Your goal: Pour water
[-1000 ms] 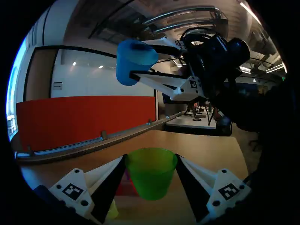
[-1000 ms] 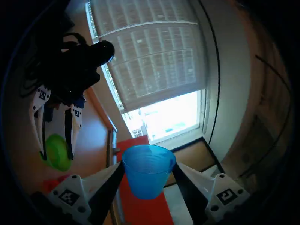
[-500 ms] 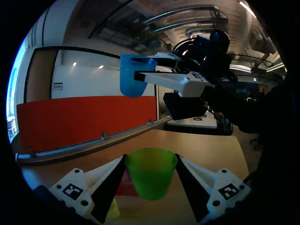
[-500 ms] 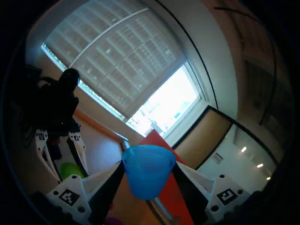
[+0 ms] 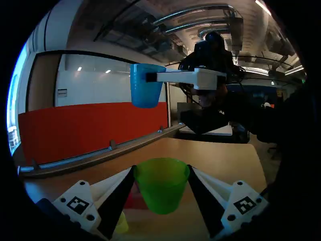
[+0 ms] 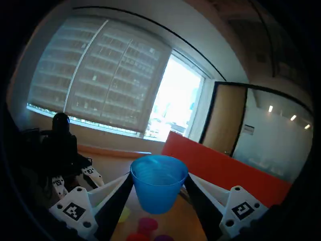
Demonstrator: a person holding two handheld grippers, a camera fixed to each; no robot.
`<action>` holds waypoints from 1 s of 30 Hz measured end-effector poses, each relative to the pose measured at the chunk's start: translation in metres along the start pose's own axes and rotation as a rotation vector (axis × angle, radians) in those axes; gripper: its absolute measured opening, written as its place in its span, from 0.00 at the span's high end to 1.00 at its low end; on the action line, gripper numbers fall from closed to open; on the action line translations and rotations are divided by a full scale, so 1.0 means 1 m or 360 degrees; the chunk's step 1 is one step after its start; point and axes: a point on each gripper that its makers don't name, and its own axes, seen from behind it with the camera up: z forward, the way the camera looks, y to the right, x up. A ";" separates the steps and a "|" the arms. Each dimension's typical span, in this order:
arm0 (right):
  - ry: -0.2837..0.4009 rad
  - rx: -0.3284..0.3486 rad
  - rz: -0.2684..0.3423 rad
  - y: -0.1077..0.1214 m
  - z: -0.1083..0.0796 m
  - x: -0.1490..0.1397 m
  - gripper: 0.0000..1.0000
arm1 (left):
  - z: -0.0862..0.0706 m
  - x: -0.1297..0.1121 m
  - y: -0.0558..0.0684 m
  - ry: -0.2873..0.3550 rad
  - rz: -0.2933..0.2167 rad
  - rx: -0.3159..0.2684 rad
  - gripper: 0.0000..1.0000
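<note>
Left gripper (image 5: 161, 173): narrowed onto a green cup (image 5: 161, 185); both black finger pads press the cup's sides just under its rim.
Green cup in the claw: upright, mouth up, seated between the fingertips with its base hanging below them, above the table (image 5: 218, 154).
Right gripper (image 6: 159, 179): likewise closed around a blue cup (image 6: 159, 184), one pad on each side of the wall, just below the rim.
Blue cup in the claw: upright and level in the right gripper view, centred between the fingers, its lower half showing below the pads.
The two cups: in the left gripper view the blue cup is held high by the far gripper's white fingers, well above the table, beyond the green cup and a little to its left; the cups are well apart.
Contents: whether either cup holds water cannot be told.
Far hand: in the left gripper view a dark hand and camera body sit behind the white fingers that carry the blue cup.
Below the claws: a yellow cup (image 6: 124, 213) and a magenta cup (image 6: 147, 224) stand on the wooden table under the blue cup in the right gripper view.
Farther out: a red wall panel (image 5: 92, 124) runs along the table's far edge; a window with blinds (image 6: 100, 92) fills the wall in the right gripper view.
</note>
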 end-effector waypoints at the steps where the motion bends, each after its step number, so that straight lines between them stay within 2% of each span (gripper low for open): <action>1: -0.0009 0.0000 0.0031 0.001 -0.001 -0.001 0.09 | 0.000 0.000 0.000 -0.0003 0.0003 0.0001 0.10; 5: -0.0053 0.0017 0.0122 -0.001 -0.004 -0.009 0.09 | -0.001 -0.001 -0.001 -0.0021 0.0009 0.0004 0.10; 11: -0.0102 0.0027 0.0194 0.000 -0.008 -0.020 0.09 | -0.001 -0.008 -0.003 -0.0069 0.0021 0.0011 0.10; 20: -0.0195 0.0046 0.0254 -0.002 -0.017 -0.040 0.09 | -0.002 -0.022 -0.004 -0.0153 0.0027 0.0004 0.10; 30: -0.0286 0.0051 0.0270 0.000 -0.027 -0.063 0.09 | -0.003 -0.041 -0.007 -0.0257 0.0039 -0.0008 0.10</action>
